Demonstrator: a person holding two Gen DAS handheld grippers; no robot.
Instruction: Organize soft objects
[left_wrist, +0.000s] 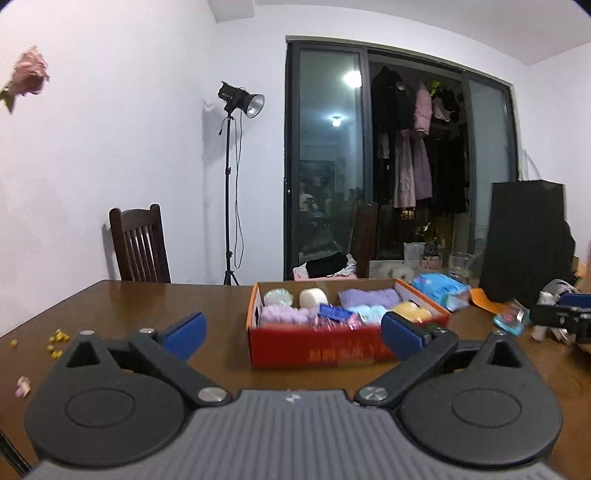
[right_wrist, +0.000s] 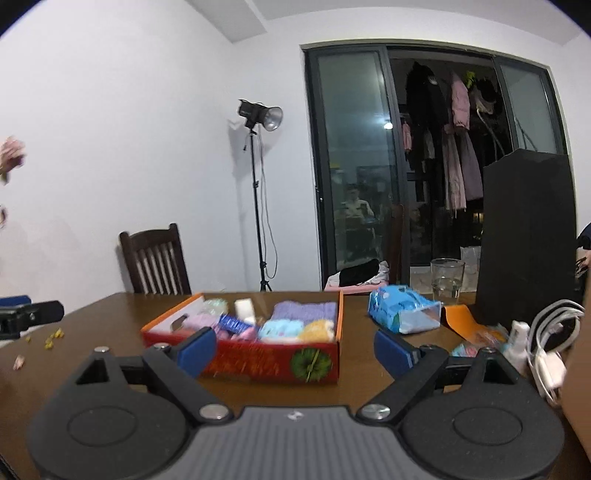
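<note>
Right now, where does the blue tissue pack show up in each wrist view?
Left wrist: the blue tissue pack lies right of centre, just past the red box's far right corner.
Right wrist: the pack sits right of centre, between the box and the drinking glass.
Shared landmark: the studio light on its stand against the wall.

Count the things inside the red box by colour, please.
Purple and lilac: 2
White: 1
Pale green: 1
Light blue: 1
Yellow: 1
Dark blue packet: 1
Pink, blurred: 1
Total in the red box: 8
</note>
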